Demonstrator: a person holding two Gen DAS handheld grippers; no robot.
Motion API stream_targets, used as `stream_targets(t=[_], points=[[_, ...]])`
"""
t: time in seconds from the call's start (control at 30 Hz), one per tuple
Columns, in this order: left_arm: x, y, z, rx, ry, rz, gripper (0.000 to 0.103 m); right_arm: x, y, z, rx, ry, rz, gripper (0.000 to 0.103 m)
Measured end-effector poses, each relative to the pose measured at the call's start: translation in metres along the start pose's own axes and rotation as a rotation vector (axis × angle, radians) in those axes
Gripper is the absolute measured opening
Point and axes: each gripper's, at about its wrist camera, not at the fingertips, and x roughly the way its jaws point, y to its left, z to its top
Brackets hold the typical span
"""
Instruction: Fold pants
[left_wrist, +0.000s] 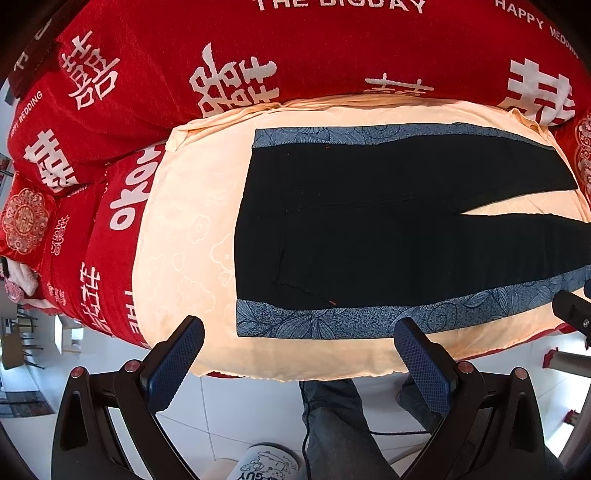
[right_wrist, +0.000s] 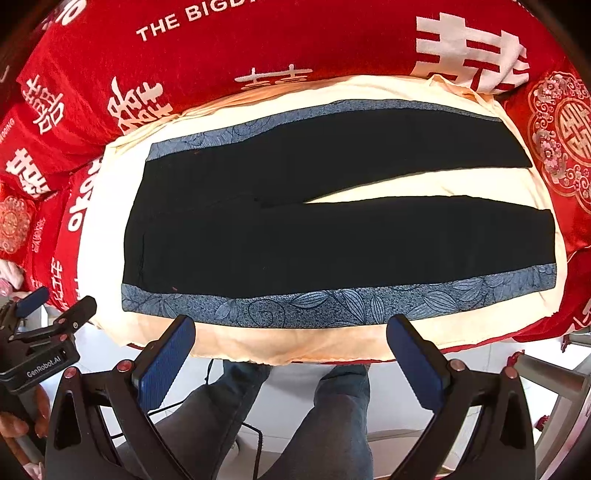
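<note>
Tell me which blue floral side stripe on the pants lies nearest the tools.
The near-edge blue floral stripe, just ahead of both open tools; the other stripe runs along the far leg beside the red bedding.

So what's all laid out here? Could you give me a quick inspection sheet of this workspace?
Surface: cream cloth spread over red bedding with white lettering.
Job's things: black pants with blue floral side stripes, laid flat, legs apart, unfolded.
Clutter: patterned mug on the floor below.
Grippers: left gripper and right gripper both open, held short of the cloth's near edge, touching nothing.
Cables: thin black cable by the person's legs.
Surroundings: white tiled floor; red embroidered cushion at the right.
</note>
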Motion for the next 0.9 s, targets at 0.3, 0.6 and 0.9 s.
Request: stream_targets(t=[0.3, 0.6, 0.9], points=[[-0.013, -0.010, -0.009, -0.086, -0.007, 0.051, 0.103, -0.003, -0.011, 0.001, -0.046, 0.002, 0.035, 0.103], [-0.015, -0.010, -0.027, -0.232, 0.014, -0.009, 0.103, 0.000, -0.048, -0.007, -0.086, 0.053, 0.081, 0.103], [0.059, 0.043, -0.047, -0.374, 0.097, -0.189, 0.103, 0.026, -0.043, -0.013, 0.043, 0.091, 0.330, 0.103]])
